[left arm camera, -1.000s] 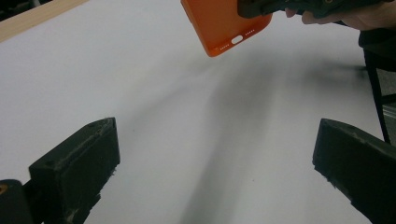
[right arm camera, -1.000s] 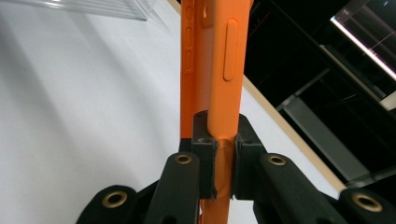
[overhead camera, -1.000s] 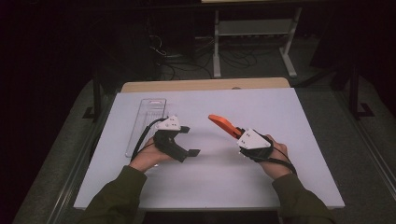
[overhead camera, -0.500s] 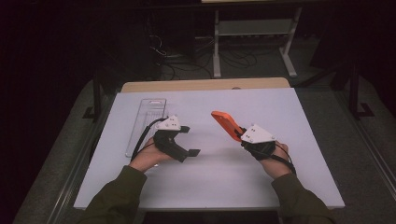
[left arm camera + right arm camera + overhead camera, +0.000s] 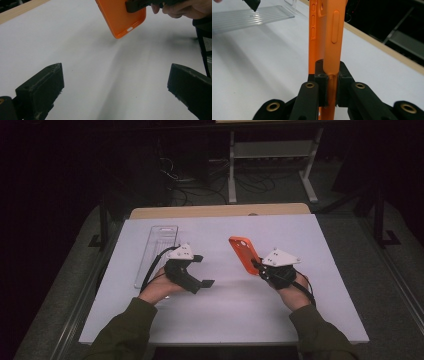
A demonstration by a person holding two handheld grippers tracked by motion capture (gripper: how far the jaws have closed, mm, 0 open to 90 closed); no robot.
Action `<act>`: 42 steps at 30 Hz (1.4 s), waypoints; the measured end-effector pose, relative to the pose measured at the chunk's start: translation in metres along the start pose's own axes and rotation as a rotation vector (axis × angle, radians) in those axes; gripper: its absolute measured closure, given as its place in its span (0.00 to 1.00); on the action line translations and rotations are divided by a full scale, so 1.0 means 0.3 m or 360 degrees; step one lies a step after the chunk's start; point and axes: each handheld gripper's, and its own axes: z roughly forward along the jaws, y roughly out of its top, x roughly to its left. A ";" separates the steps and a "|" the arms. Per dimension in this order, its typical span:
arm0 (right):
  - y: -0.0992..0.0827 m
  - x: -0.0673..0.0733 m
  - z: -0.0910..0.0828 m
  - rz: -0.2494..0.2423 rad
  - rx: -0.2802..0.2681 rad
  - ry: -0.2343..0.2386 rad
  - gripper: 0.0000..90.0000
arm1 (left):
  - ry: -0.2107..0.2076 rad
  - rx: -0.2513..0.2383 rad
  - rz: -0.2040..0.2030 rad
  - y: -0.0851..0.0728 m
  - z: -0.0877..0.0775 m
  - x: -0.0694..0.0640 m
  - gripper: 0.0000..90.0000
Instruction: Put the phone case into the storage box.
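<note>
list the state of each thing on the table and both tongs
orange phone case: empty, lifted off the table, tilted, clamped at one edge
right tongs: shut on the orange phone case
left tongs: open, nothing between them, low over the table
clear plastic tray: lying flat at the left, empty as far as can be seen
white table: bare around the hands

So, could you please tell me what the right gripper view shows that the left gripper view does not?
The right gripper view shows the right gripper shut on one wall of the orange phone case, the case's side button bumps, and a clear plastic tray behind. The left gripper view instead shows the left gripper with jaws wide apart and nothing between, plus the case's hollow inside. Both show the case held above the white table.
</note>
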 end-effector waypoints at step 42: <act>-0.030 0.004 -0.036 0.0272 0.0020 0.0070 0.90 | 0.0053 -0.0015 -0.0056 0.026 0.007 -0.006 0.00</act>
